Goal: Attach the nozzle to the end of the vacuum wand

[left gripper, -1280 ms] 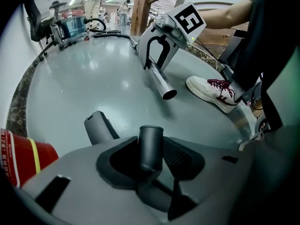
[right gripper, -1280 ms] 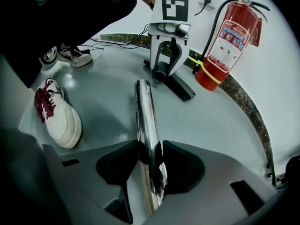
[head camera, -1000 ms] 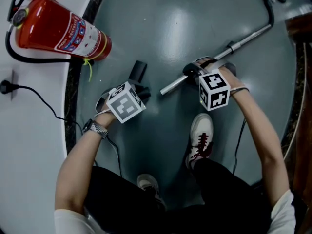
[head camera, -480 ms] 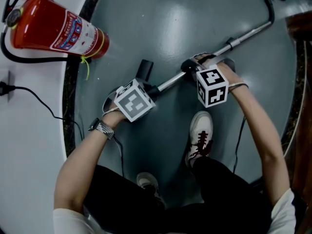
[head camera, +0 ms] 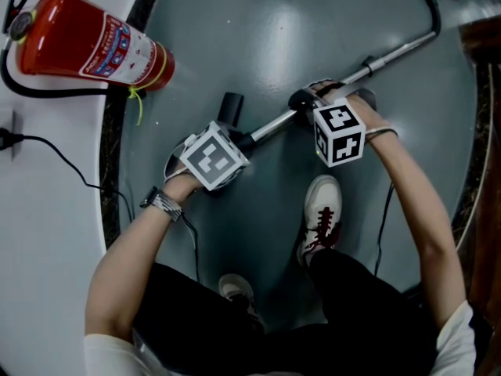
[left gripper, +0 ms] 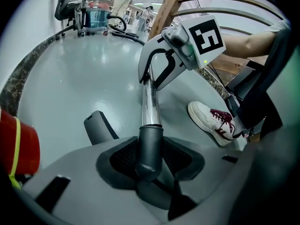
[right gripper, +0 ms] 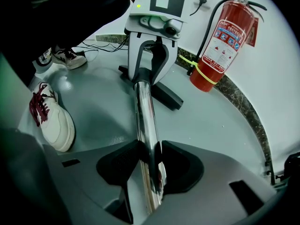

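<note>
The chrome vacuum wand (head camera: pixel 329 91) lies slanted across the grey floor. My right gripper (head camera: pixel 304 102) is shut on it partway along; in the right gripper view the pads (right gripper: pixel 123 165) clamp the tube (right gripper: pixel 145 116). My left gripper (head camera: pixel 237 141) is shut on the black nozzle's round neck (left gripper: pixel 150 146). The wand's end (left gripper: pixel 151 104) runs into that neck, in line with it. The nozzle's flat head (head camera: pixel 229 108) sticks out beyond the left gripper and shows as a dark slab (left gripper: pixel 98 128) beside the jaws. Each gripper faces the other along the wand.
A red fire extinguisher (head camera: pixel 86 41) lies on the white surface at upper left, with a black cable (head camera: pixel 63 161) below it. The person's white shoe (head camera: pixel 321 210) stands close under the wand. A black hose (head camera: pixel 432 10) leaves the wand's far end.
My left gripper has carried the nozzle rightwards to the wand's free end. The gap between nozzle neck and wand has closed. The right gripper has held still on the wand.
</note>
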`<state>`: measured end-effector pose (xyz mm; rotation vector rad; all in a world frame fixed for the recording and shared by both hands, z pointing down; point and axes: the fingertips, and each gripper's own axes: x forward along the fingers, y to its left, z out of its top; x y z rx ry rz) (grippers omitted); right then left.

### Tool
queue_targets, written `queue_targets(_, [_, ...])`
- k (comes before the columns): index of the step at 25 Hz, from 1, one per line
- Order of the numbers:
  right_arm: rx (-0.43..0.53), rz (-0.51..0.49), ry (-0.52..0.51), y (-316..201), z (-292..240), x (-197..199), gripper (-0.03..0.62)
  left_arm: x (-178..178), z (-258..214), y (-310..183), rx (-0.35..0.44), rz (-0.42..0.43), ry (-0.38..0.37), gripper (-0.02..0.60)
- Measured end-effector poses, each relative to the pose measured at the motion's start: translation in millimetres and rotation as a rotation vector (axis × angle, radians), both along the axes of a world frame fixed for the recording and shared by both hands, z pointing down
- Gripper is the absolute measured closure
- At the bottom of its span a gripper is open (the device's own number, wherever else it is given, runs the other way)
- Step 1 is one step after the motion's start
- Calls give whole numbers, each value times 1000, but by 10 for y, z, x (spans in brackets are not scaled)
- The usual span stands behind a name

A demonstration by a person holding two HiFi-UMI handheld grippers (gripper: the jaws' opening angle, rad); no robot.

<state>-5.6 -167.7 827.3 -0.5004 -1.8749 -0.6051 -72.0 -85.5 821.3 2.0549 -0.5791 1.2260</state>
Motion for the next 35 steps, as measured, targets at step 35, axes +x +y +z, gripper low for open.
queue_targets(35, [62,0,-10,-9,54,-38,436,-13,4,-66,-63,-85,60,419])
